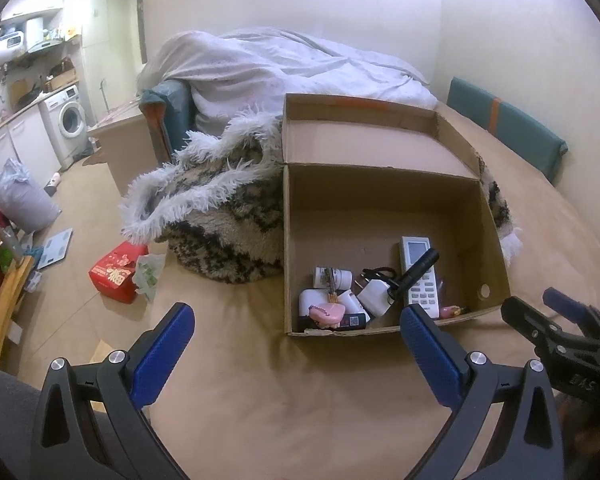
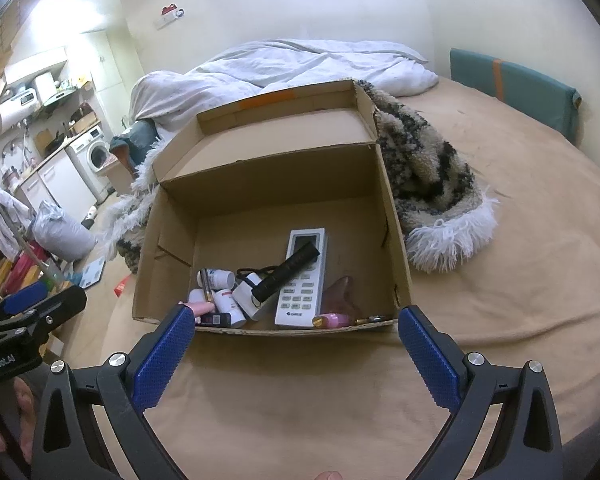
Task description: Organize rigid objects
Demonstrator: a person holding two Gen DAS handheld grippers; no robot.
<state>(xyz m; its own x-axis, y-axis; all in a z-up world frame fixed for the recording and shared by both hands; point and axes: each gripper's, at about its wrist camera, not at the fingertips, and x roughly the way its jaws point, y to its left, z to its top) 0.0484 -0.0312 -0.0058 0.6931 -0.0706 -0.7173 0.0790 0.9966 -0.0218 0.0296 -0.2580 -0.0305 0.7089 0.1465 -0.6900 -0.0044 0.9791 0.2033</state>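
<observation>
An open cardboard box [image 1: 384, 200] [image 2: 172, 240] stands on a tan-covered bed. Inside lie a white remote control [image 1: 420, 280] [image 2: 302, 292], a black flashlight [image 1: 416, 270] [image 2: 286, 270] across it, a white charger block [image 1: 374, 294] [image 2: 248, 292], small white bottles [image 1: 334, 276] [image 2: 218, 278], and pink items [image 1: 328, 314] [image 2: 334, 319]. My left gripper [image 1: 296, 344] is open just in front of the box, nothing between its blue pads. My right gripper [image 2: 296, 344] is open too, before the box's near wall. Each gripper appears at the other view's edge.
A shaggy black-and-cream rug with white fringe [image 1: 220, 216] [image 2: 432, 180] lies bunched behind the box. A rumpled white duvet [image 1: 284, 68] sits further back, a teal headboard pad [image 1: 508, 128] on the right. A red box [image 1: 116, 272] lies on the floor at left.
</observation>
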